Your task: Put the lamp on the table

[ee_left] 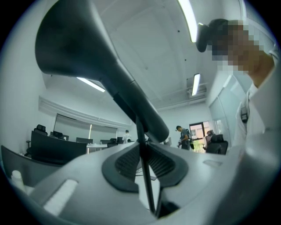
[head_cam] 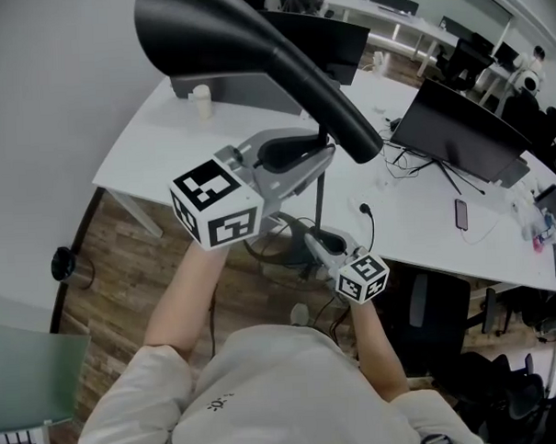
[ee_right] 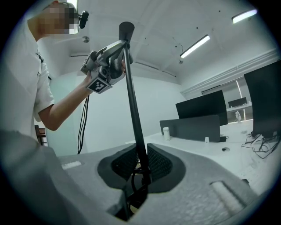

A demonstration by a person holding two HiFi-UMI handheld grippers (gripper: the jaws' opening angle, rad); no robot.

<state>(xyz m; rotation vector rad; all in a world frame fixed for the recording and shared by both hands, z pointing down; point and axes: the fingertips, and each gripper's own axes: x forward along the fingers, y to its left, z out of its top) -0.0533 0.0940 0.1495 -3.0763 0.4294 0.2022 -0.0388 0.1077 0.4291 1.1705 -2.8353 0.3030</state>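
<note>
Holding the lamp (head_cam: 252, 52) off the ground at the near edge of the white table (head_cam: 164, 139), both grippers clamp its thin black pole (ee_right: 131, 88). The left gripper (ee_left: 144, 165) is closed on the pole high above the table, right under the lamp head (ee_left: 88, 57). The right gripper (ee_right: 141, 169) is closed on the same pole lower down, nearer table height. Two grips, one high and one low, likely keep a tall top-heavy lamp upright and stop it swinging while it is carried; the pole stands near vertical. The head leans over the tabletop, so the lamp looks nearly at the table but not set down.

The lamp base shows in no view, so I cannot tell whether it touches the table. A dark cord (ee_right: 131, 182) loops at the right jaws; where it leads is hidden. In the head view the lamp head blocks part of the table's far side.
</note>
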